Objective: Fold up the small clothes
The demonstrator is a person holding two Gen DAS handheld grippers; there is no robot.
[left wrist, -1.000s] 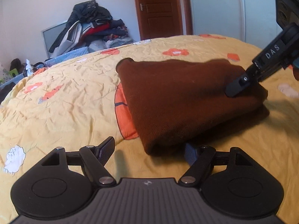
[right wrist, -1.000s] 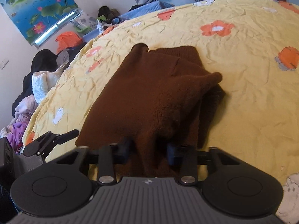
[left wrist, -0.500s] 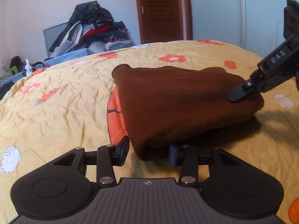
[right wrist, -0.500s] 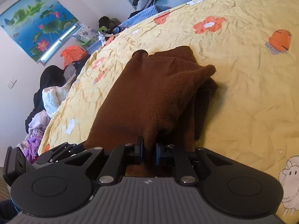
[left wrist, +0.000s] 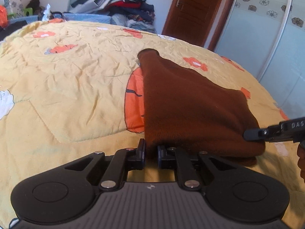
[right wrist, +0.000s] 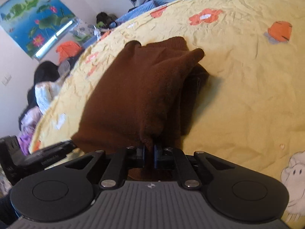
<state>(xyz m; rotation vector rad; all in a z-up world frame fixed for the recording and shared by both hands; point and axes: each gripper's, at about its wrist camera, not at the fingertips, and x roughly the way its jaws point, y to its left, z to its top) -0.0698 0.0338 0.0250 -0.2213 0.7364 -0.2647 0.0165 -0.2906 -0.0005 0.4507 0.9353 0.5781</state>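
A brown knitted garment lies folded on the yellow bed cover. My left gripper is at the garment's near left corner; its jaws are closing and the brown cloth is pinched between the pads. At the right edge of the left wrist view, the right gripper grips the other near corner. In the right wrist view my right gripper is shut on a bunched fold of the garment, which rises slightly off the bed cover. The left gripper shows at lower left.
A heap of clothes is piled beyond the bed's far side, next to a brown wooden door and a pale sliding wardrobe door. More clothes lie off the bed's left edge under a lotus poster.
The left gripper's jaws went from wide apart to pinched on the garment's near corner, and that hand rolled. The right jaws also closed on the cloth, which is pulled taut between the two.
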